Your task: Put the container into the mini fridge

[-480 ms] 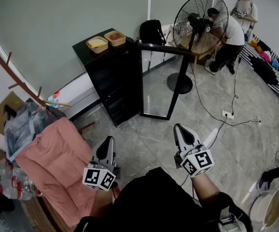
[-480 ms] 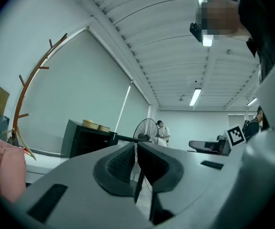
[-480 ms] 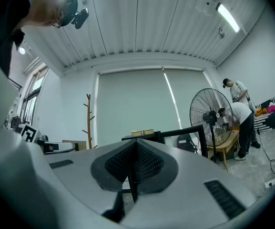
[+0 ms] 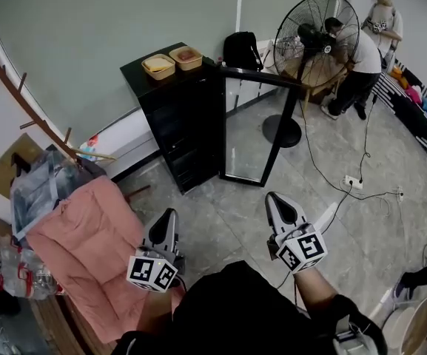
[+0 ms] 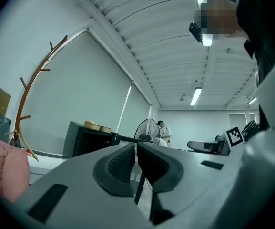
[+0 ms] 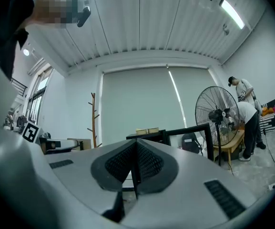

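A black mini fridge (image 4: 176, 117) stands against the far wall with its glass door (image 4: 261, 128) swung open to the right. On its top sit two tan containers (image 4: 158, 66) (image 4: 186, 57) side by side. Both grippers hang low over the floor, well short of the fridge. My left gripper (image 4: 170, 214) is shut and empty, and so is my right gripper (image 4: 274, 197). In the left gripper view the shut jaws (image 5: 135, 149) point toward the fridge (image 5: 82, 140) and containers (image 5: 90, 124). In the right gripper view the shut jaws (image 6: 136, 149) sit below the containers (image 6: 147, 130).
A large standing fan (image 4: 317, 39) and two people (image 4: 357, 58) are at the back right. A power strip with cables (image 4: 354, 182) lies on the tiled floor. A pink cushion (image 4: 87, 250) and a wooden coat rack (image 4: 21, 95) are at the left. A black backpack (image 4: 243, 50) leans on the wall.
The head view has shifted a little, so the fridge and fan sit slightly further right. Both grippers keep their places and stay shut.
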The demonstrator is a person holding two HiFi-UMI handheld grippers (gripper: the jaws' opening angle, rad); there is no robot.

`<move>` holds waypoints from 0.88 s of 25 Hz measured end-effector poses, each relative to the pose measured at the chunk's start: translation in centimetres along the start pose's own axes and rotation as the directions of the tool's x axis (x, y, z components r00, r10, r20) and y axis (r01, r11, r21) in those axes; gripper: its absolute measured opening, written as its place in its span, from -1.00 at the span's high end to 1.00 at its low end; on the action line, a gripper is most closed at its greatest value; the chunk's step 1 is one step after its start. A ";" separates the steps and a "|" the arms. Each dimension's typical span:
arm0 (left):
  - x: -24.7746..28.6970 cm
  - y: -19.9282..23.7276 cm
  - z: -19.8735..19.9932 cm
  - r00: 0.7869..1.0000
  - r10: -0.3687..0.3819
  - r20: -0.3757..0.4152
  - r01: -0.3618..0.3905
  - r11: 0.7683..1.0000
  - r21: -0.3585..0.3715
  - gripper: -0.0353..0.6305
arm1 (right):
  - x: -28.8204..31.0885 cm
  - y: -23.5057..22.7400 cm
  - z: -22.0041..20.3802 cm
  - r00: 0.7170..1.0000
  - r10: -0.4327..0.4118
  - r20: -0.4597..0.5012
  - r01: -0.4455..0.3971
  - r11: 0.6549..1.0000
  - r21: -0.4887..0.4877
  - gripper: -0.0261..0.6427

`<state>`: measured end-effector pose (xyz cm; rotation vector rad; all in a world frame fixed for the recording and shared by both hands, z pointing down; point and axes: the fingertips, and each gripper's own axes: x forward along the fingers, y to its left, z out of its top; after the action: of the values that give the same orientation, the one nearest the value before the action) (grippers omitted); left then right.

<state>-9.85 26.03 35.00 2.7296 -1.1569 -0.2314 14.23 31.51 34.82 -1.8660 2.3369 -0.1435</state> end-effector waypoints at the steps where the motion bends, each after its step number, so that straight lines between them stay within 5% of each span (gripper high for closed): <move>1: -0.3 -0.1 -0.1 1.000 0.001 -0.006 -0.001 1.000 0.000 0.80 | -0.1 0.1 -0.3 1.000 -0.002 -0.006 0.003 1.000 0.009 0.83; 6: -1.4 -0.2 -0.1 1.000 0.008 -0.009 -0.008 1.000 -0.004 0.79 | -0.6 1.2 -1.0 1.000 0.017 -0.018 -0.017 1.000 0.020 0.83; 9: -2.1 0.2 0.6 0.999 0.031 0.013 -0.031 0.999 0.010 0.78 | -0.7 1.5 0.1 0.998 0.007 0.068 -0.011 0.998 0.060 0.80; 10: -2.4 0.5 0.7 0.998 0.054 0.018 -0.054 0.998 0.013 0.48 | -0.8 1.6 0.3 0.996 -0.002 0.089 -0.006 0.996 0.083 0.34; 11: -2.7 0.9 0.9 0.997 0.077 0.019 -0.077 0.997 0.010 -0.08 | -0.7 1.7 0.4 0.995 -0.009 0.095 -0.001 0.995 0.098 -0.07; 22: -4.2 2.7 2.7 0.997 0.064 0.042 -0.064 0.998 -0.013 -0.21 | 0.1 4.9 1.0 0.998 -0.020 0.059 0.019 0.999 0.028 -0.08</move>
<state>-15.16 26.99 33.28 2.6843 -1.2478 -0.2881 9.73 32.49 32.98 -1.8546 2.2665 -0.1201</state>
